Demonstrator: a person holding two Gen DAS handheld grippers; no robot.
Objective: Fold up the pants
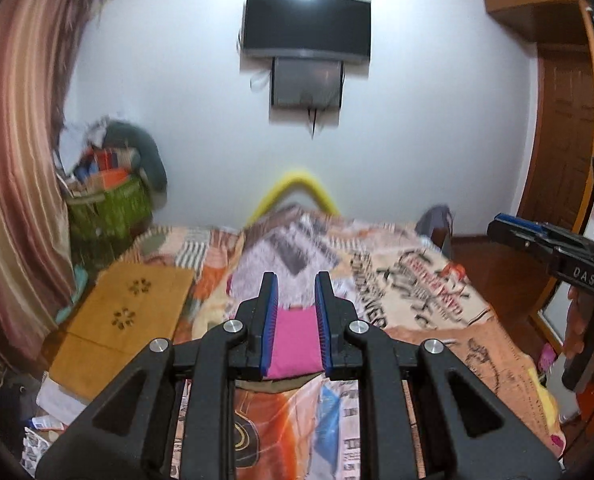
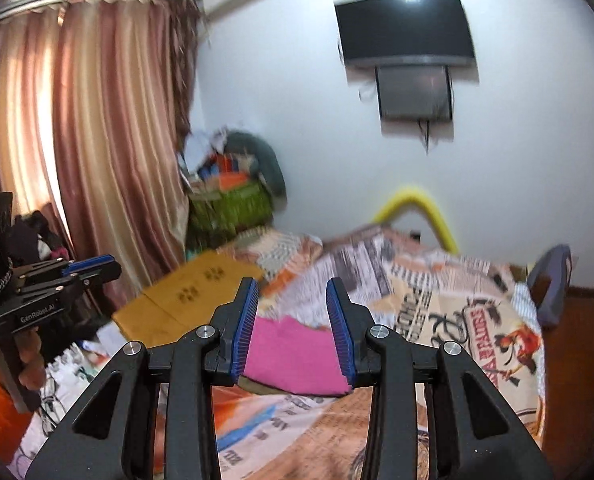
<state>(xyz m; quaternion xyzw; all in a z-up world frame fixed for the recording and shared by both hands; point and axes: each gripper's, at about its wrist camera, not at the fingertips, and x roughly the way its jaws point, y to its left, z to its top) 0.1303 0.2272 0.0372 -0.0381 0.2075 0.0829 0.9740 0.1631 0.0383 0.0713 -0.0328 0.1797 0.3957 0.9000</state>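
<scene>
**Both tongs up over the bed, pants low between the fingers**

The left gripper (image 1: 295, 280) is spread, nothing between its blue pads (image 1: 271, 320). Through the gap shows a pink patch of the pants (image 1: 295, 344), lying flat on the bed below and ahead of the tips, not touched by either pad. The right gripper (image 2: 293, 286) is spread too, a little wider, and empty. From its view the pants (image 2: 293, 354) look like an already folded pink slab with a darker layer showing under its near edge.

From both views the pants lie straight ahead and down, on the near part of the printed bedspread (image 1: 437, 280). Their visible long side seems to run across the tongs, left to right, though the fingers hide both ends, so the true long axis cannot be told. Neither hand is plainly nearer; the two sit side by side, level, each seen at the edge of the other's view.

My guess is that the next move is a drop to the near edge, both tongs together.

Further out: a tan board (image 1: 129, 312) left of the bed, a curtain (image 2: 97, 140), a wall screen (image 1: 307, 24). The frames are motion-blurred.
</scene>
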